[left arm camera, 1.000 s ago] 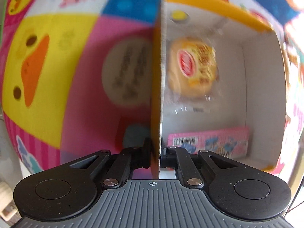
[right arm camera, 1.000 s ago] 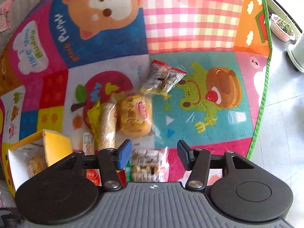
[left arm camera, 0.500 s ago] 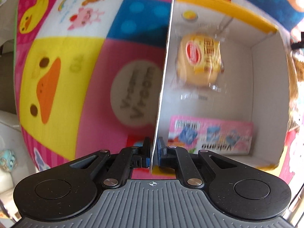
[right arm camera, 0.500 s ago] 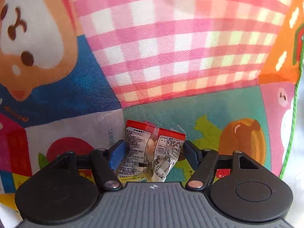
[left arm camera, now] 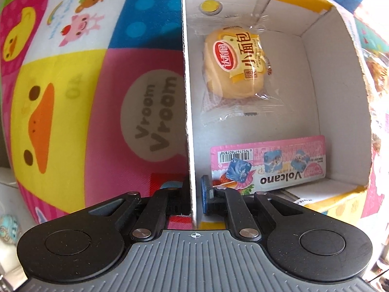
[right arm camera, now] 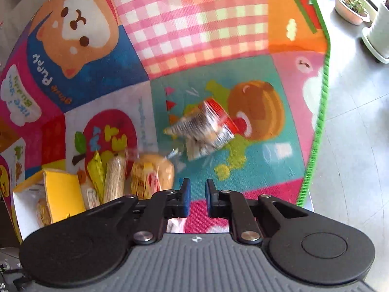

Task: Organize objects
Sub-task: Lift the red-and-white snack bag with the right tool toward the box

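My left gripper [left arm camera: 194, 194] is shut on the left wall of a yellow and white cardboard box [left arm camera: 187, 97]. In the box lie a wrapped bun [left arm camera: 233, 65] and a pink Volcano packet [left arm camera: 267, 165]. My right gripper [right arm camera: 195, 197] is nearly closed and holds nothing, raised above the play mat. A clear snack bag with red ends [right arm camera: 204, 129] lies blurred on the mat's teal patch ahead of it. A wrapped bun [right arm camera: 152, 175], a long biscuit stick pack [right arm camera: 115, 175] and a yellow packet [right arm camera: 96, 172] lie beside the box [right arm camera: 60, 189] at lower left.
A colourful cartoon play mat [right arm camera: 194, 24] covers the floor, with its green edge [right arm camera: 318, 121] at the right. Beyond it is grey tiled floor with a plant pot [right arm camera: 350, 9] and a white stand [right arm camera: 379, 36].
My right gripper straddled the red-ended snack bag, then pulled up and back with fingers narrowed; the bag lies on the mat, blurred. My left gripper keeps hold of the box wall.
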Tool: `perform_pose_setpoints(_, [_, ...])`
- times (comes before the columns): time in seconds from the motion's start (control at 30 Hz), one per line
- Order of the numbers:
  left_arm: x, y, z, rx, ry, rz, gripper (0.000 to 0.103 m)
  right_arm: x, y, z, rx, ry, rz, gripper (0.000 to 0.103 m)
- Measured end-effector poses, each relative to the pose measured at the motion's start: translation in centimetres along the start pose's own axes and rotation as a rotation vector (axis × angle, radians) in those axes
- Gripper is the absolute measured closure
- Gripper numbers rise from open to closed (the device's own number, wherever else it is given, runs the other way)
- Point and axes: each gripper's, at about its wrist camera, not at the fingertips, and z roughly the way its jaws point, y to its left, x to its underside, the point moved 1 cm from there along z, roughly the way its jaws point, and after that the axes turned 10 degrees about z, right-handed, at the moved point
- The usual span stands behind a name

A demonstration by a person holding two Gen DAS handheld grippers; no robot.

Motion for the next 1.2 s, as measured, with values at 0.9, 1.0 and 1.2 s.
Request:
perform_pose_setpoints(0.9, [0.2, 0.7, -1.3, -0.036, 0.033, -0.176, 0.093, -11.1, -0.5, 11.3, 0.046, 0.093, 0.744, 0.019])
perform_pose_setpoints(1.0, [-0.1, 0.7, -1.4, -0.041, 0.047, -0.174, 0.093, -11.2, 3.0, 11.6, 0.187, 0.049, 0.509, 0.03])
perform_pose_setpoints(1.2, [-0.4, 0.1, -1.1, -0.063, 0.056, -0.14, 0.093, -9.2, 3.6, 10.5, 0.172, 0.0, 0.303, 0.048])
